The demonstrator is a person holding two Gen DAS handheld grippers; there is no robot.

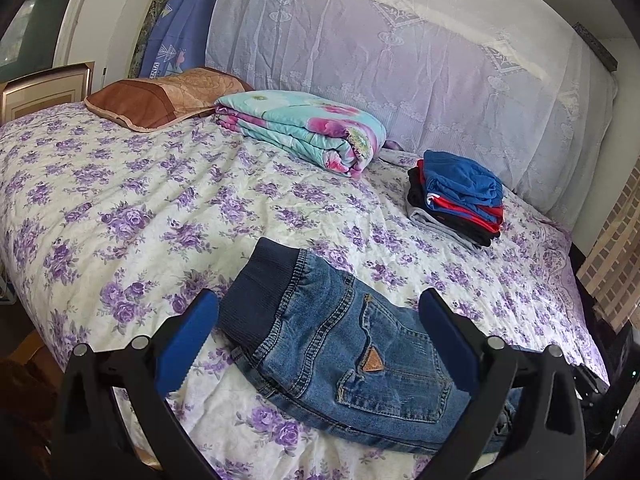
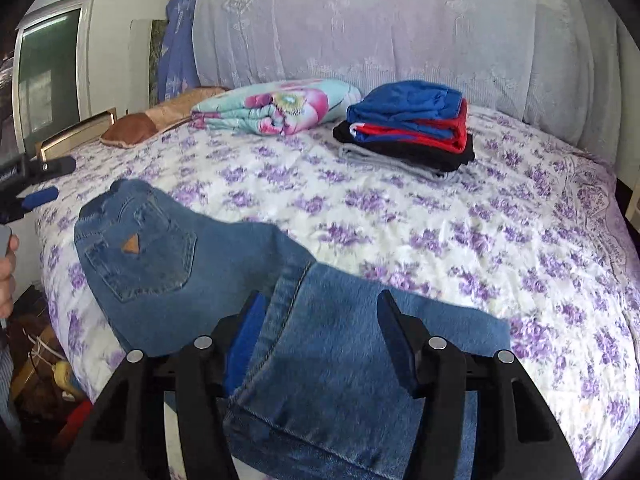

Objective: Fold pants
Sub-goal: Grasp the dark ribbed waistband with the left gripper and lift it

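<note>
A small pair of blue jeans (image 1: 340,344) lies on the bed (image 1: 120,208), near its front edge, on a quilt printed with purple flowers. In the left wrist view the dark ribbed waistband points toward 11 o'clock and a back pocket with a tan triangular patch faces up. The left gripper (image 1: 316,336) hovers over the jeans with its blue-padded jaws spread wide, one on each side of the seat, pinching nothing.

In the right wrist view a leg lies folded over the seat toward 6 o'clock, its hem close to the camera. The right gripper (image 2: 324,336) stands above that folded leg with its jaws apart; the denim shows between them, but the pads do not press on it.

At 1 o'clock from the jeans, well apart, sits a stack of folded clothes (image 1: 456,196), blue on top, then red, black and grey. At 12 o'clock lies a folded floral blanket (image 1: 300,128), and at 11 o'clock a brown pillow (image 1: 160,100).
</note>
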